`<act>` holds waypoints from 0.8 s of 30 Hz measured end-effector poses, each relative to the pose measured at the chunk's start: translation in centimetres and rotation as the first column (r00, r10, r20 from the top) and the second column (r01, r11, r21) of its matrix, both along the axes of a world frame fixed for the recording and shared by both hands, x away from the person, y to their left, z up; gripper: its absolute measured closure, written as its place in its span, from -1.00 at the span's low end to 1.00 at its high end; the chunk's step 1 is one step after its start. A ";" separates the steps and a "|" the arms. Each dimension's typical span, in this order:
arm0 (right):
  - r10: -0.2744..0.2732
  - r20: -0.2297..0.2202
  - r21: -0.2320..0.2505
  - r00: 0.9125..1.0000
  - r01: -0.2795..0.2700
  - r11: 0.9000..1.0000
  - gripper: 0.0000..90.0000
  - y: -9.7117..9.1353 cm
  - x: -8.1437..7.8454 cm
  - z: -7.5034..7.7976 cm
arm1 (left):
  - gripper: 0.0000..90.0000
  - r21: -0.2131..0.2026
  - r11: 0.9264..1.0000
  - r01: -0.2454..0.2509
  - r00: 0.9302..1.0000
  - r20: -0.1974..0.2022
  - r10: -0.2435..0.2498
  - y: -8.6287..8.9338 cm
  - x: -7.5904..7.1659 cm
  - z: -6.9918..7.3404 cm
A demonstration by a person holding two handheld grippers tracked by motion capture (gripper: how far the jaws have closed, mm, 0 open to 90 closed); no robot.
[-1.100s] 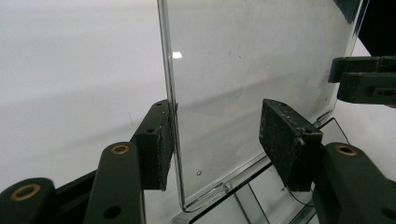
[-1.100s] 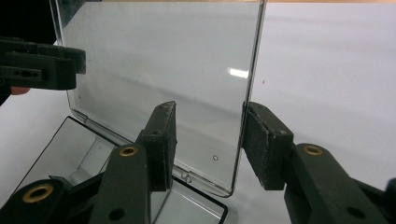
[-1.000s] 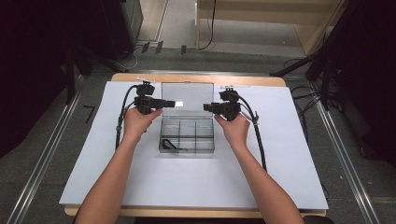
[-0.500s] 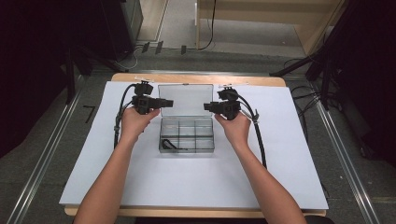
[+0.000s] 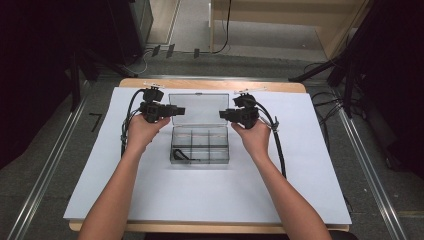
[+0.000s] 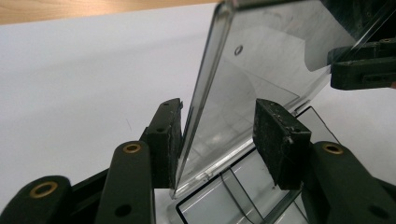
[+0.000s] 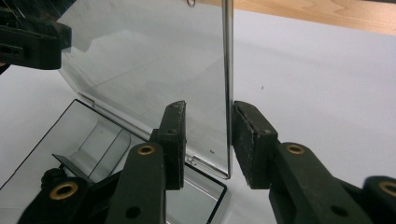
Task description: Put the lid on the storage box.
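Note:
A clear plastic compartment box (image 5: pixel 200 145) lies mid-table with its clear lid (image 5: pixel 199 107) raised behind it. My left gripper (image 5: pixel 180 110) straddles the lid's left edge (image 6: pixel 205 93). One of its pads (image 6: pixel 170 135) touches that edge and the other stands off it; these jaws (image 6: pixel 219 135) have just been opening slightly. On the lid's right edge (image 7: pixel 228 70) my right gripper (image 5: pixel 223 115) does the same. Its jaws (image 7: pixel 208 140) have just been closing, with one pad (image 7: pixel 247 140) against the rim and a gap at the other. A small black part (image 5: pixel 181 152) lies in the front left compartment.
The box rests on a white sheet (image 5: pixel 300 190) covering a wooden table (image 5: pixel 210 85). Black cables (image 5: pixel 277 145) trail from both grippers along the forearms. Bare sheet lies to the left, right and front of the box.
The bright glare on the lid by the left gripper has gone. Both hands have stayed at the lid's two sides.

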State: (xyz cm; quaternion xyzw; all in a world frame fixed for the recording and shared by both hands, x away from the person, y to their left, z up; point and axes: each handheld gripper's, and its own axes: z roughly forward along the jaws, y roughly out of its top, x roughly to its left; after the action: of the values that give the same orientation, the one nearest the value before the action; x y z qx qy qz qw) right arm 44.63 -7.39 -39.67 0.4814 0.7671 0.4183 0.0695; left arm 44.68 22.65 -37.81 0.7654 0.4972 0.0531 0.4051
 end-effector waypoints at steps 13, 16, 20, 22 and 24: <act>0.037 0.030 -0.019 0.999 -0.037 0.999 0.45 -0.4 -0.9 1.5 | 0.12 0.019 1.000 0.019 1.000 0.008 -0.020 -0.2 -0.9 1.0; 0.044 0.034 -0.021 0.998 -0.043 0.999 0.42 -0.4 -1.1 1.7 | 0.10 0.028 0.999 0.026 1.000 0.014 -0.026 -0.3 -1.1 1.3; 0.059 0.036 -0.030 0.998 -0.058 0.998 0.40 -0.4 -1.4 1.9 | 0.06 0.034 0.999 0.029 1.000 0.012 -0.029 -0.3 -1.5 1.7; 0.066 0.037 -0.028 0.997 -0.065 0.998 0.38 -0.5 -1.5 2.1 | 0.04 0.038 0.999 0.029 1.000 0.009 -0.029 -0.3 -1.7 1.9; 0.073 0.038 -0.031 0.997 -0.072 0.997 0.38 -0.5 -1.7 2.2 | 0.02 0.037 0.999 0.035 0.999 0.009 -0.035 -0.3 -1.9 2.1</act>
State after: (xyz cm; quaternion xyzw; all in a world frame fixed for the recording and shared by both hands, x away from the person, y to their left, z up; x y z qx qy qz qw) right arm 42.93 -7.93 -37.43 0.4438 0.7887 0.4186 0.0762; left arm 42.79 22.35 -35.71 0.7811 0.4807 0.0590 0.3942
